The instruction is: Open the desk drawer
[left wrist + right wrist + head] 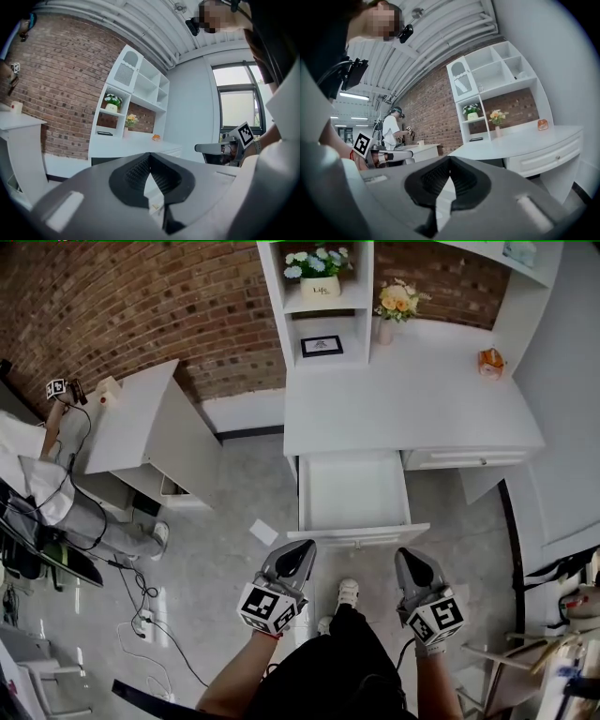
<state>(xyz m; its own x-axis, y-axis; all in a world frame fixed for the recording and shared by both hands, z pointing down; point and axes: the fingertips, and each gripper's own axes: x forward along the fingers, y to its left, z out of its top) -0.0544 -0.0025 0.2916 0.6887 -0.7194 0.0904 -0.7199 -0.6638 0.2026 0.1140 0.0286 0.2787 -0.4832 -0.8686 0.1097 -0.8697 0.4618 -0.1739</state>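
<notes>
The white desk [412, 399] has its left drawer [353, 491] pulled out, showing a bare white inside. Its front panel [359, 535] faces me. The smaller drawer [464, 459] on the right is pushed in. My left gripper [302, 547] hangs just short of the drawer front's left end, shut, with nothing in it. My right gripper [405, 555] is level with it off the front's right end, also shut and empty. In the left gripper view the jaws [150, 157] meet in front of the desk [131, 143]. The right gripper view shows its jaws [450, 159] closed, the desk [511, 145] beyond.
A shelf unit [319, 296] with flowers stands on the desk's back, with a vase [386, 329] and an orange item [490, 363] beside it. A second white desk [141, 418] and a person [37, 484] are at left. Cables [141, 606] and a paper [263, 532] lie on the floor.
</notes>
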